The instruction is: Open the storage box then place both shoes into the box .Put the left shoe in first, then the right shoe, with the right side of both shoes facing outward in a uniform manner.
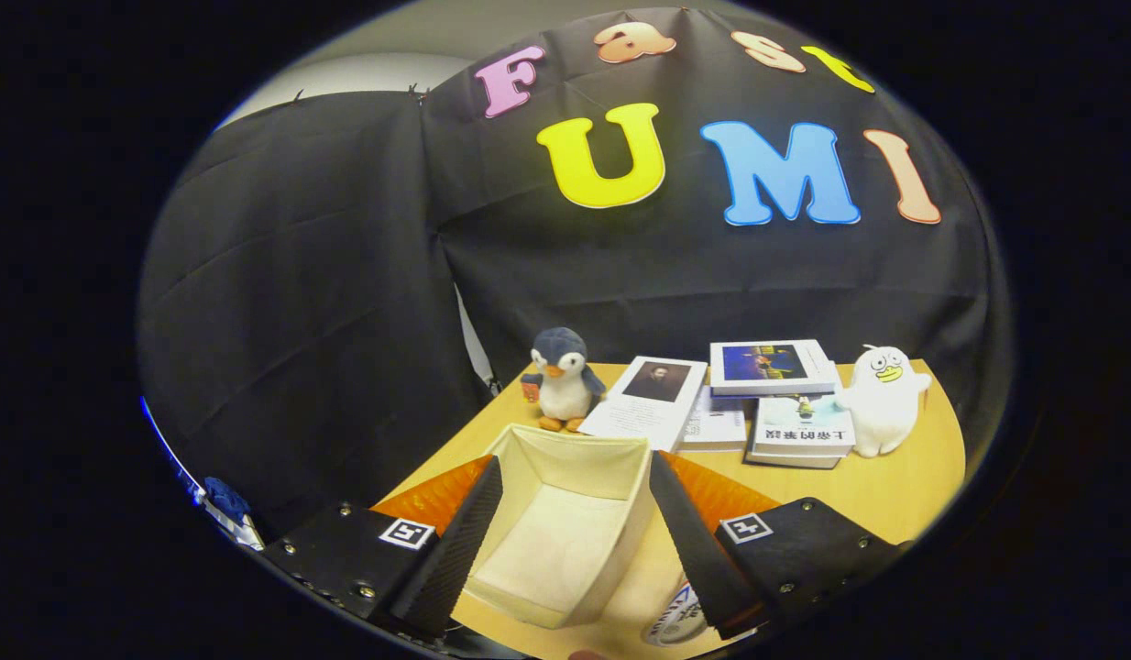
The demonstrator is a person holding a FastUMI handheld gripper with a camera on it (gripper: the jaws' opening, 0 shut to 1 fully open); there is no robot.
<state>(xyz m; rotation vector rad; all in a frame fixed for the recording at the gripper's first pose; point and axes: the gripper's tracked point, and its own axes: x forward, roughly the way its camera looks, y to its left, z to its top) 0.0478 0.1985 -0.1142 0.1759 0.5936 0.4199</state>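
A cream fabric storage box [565,458] stands open on the wooden table, its inside bare. It sits directly between and just ahead of my fingers. My gripper [575,481] is open, the fingers spread to either side of the box's walls without pressing on them. Part of a white shoe [677,619] with dark lettering peeks out below the right finger [689,541], mostly hidden. The left finger [460,545] hangs beside the box's left wall.
Beyond the box stand a penguin plush [562,378], a spread of several books [758,403] and a white duck-faced plush [882,396]. The wooden table [895,495] ends near the black cloth wall at the back and left.
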